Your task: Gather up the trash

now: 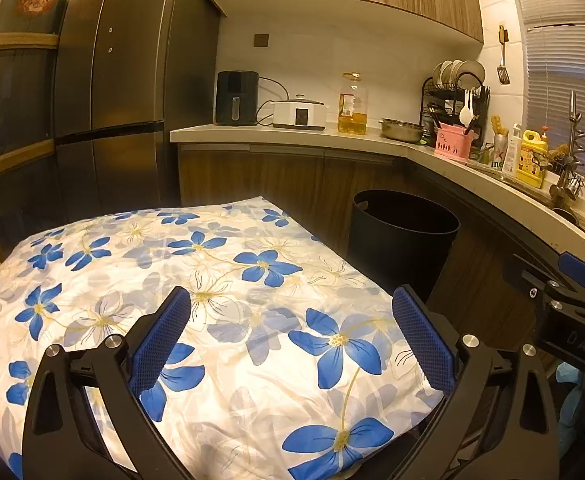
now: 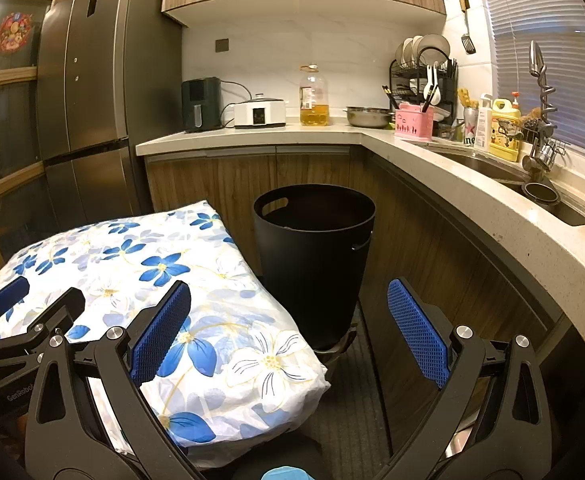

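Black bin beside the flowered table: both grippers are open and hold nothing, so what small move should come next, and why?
Probably look for trash first: the flowered cloth shows none, and the black bin stands apart from the open left gripper and right gripper.

one black bin [image 2: 314, 256], one floral cloth [image 2: 196, 320], two grippers with open jaws.

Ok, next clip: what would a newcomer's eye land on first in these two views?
Most striking is the blue-flowered cloth draped over the table and filling the foreground, with no trash visible on it. Just off its far right corner stands a tall black bin on the floor against the wooden cabinets. Both the left gripper and the right gripper are open and empty, blue-padded fingers spread wide.
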Demonstrator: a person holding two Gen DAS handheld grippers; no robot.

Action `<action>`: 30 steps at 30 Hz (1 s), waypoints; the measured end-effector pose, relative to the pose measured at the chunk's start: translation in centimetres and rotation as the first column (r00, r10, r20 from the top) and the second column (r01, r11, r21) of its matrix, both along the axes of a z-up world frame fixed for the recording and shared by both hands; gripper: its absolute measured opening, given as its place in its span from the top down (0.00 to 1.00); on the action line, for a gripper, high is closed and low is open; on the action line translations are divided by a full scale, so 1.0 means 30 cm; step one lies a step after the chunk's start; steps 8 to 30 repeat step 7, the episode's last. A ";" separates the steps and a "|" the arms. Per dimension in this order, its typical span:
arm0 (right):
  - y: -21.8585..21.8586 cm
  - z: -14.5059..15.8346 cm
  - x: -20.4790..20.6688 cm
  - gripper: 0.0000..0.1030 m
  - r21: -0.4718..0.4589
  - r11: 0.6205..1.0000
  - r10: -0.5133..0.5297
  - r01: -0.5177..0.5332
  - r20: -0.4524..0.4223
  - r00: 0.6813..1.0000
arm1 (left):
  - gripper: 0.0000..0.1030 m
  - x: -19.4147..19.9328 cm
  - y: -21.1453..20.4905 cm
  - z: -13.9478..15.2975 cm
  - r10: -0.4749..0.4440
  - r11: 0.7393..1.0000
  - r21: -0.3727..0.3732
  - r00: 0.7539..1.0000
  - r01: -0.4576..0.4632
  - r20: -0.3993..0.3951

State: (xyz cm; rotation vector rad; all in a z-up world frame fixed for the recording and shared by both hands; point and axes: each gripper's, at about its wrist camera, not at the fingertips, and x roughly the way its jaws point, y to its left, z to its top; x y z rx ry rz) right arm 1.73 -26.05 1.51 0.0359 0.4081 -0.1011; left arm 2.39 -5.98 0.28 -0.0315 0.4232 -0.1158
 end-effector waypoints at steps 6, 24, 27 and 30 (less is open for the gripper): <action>0.008 -0.001 0.001 0.05 0.000 1.000 -0.007 0.007 0.001 1.000 | 0.06 0.002 -0.002 0.002 0.009 1.000 0.008 1.000 -0.009 -0.013; 0.009 -0.001 0.001 0.05 0.000 1.000 -0.007 0.007 0.001 1.000 | 0.06 0.002 -0.002 0.002 0.009 1.000 0.008 1.000 -0.009 -0.015; 0.009 -0.001 0.001 0.05 0.000 1.000 -0.007 0.007 0.001 1.000 | 0.06 0.002 -0.002 0.002 0.009 1.000 0.008 1.000 -0.009 -0.015; 0.009 -0.001 0.001 0.05 0.000 1.000 -0.007 0.007 0.001 1.000 | 0.06 0.002 -0.002 0.002 0.009 1.000 0.008 1.000 -0.009 -0.015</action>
